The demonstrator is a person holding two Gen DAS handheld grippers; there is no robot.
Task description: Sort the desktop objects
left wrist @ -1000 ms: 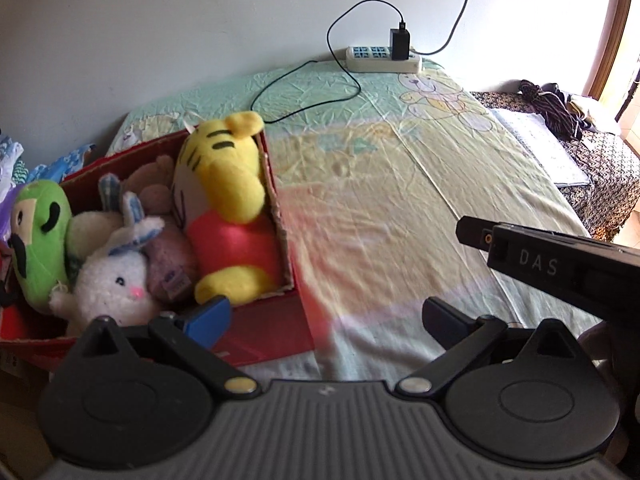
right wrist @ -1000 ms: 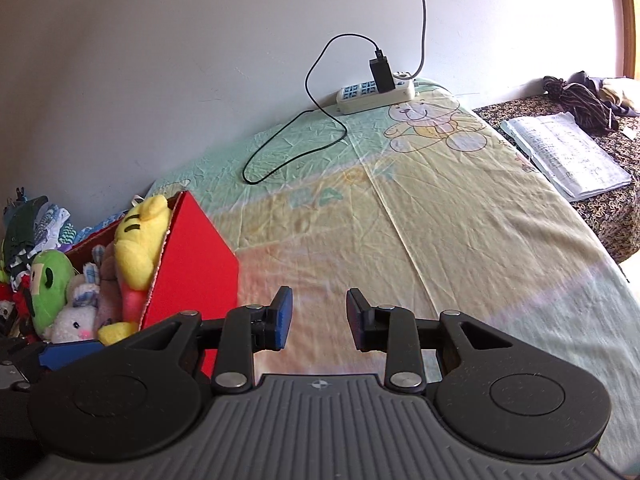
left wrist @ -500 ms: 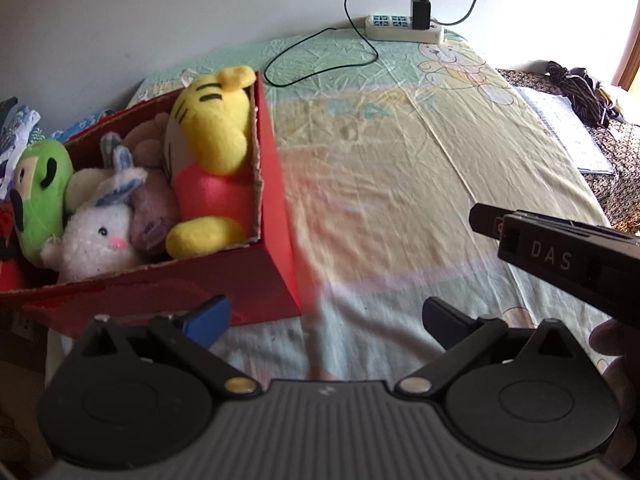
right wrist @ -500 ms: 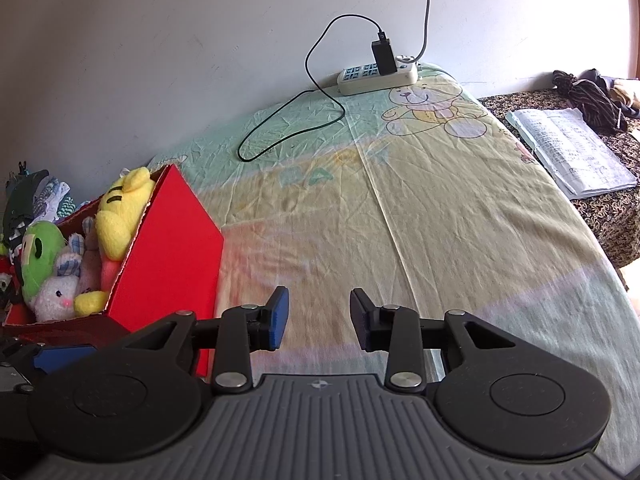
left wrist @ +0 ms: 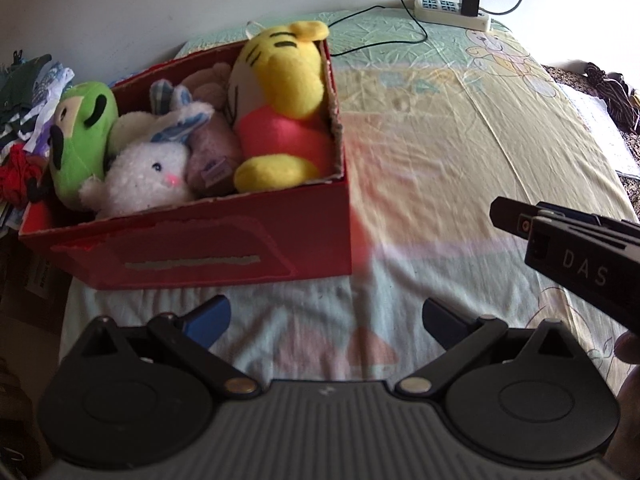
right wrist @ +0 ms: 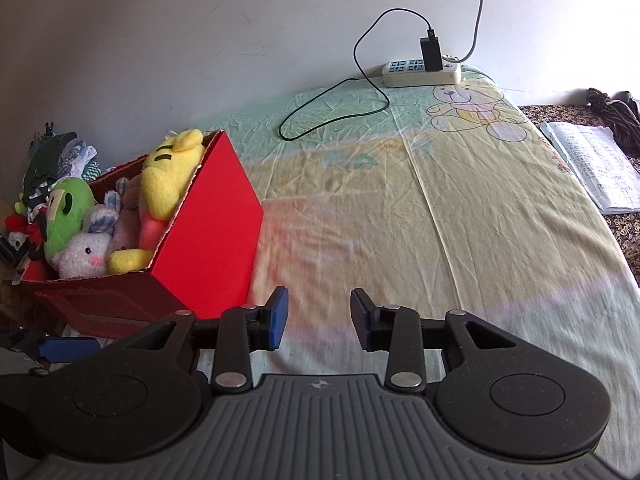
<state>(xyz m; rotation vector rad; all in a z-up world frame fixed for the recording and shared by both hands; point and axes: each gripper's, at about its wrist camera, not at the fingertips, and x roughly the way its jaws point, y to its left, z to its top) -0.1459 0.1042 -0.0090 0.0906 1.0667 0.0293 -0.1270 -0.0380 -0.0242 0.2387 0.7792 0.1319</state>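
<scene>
A red cardboard box [left wrist: 224, 248] [right wrist: 216, 240] sits at the left edge of the sheet-covered surface. Inside it lie a yellow tiger plush [left wrist: 280, 108] [right wrist: 168, 176], a white bunny plush [left wrist: 148, 176] [right wrist: 84, 256], a green plush [left wrist: 80, 136] [right wrist: 64, 216] and a mauve plush [left wrist: 212, 156]. My left gripper [left wrist: 326, 316] hangs open and empty just in front of the box. Further right, my right gripper [right wrist: 319, 320] is open too, with nothing between its fingers; its black body [left wrist: 576, 256] shows in the left wrist view.
A white power strip [right wrist: 420, 72] with a black charger and a looping cable [right wrist: 332, 116] lies at the far edge by the wall. An open notebook [right wrist: 596, 168] and dark cloth [right wrist: 612, 116] are on the right. Clothes [left wrist: 28, 100] pile up left of the box.
Both grippers have drawn back and up from the box, so it sits farther off and its front face shows in full. Both stayed open and empty.
</scene>
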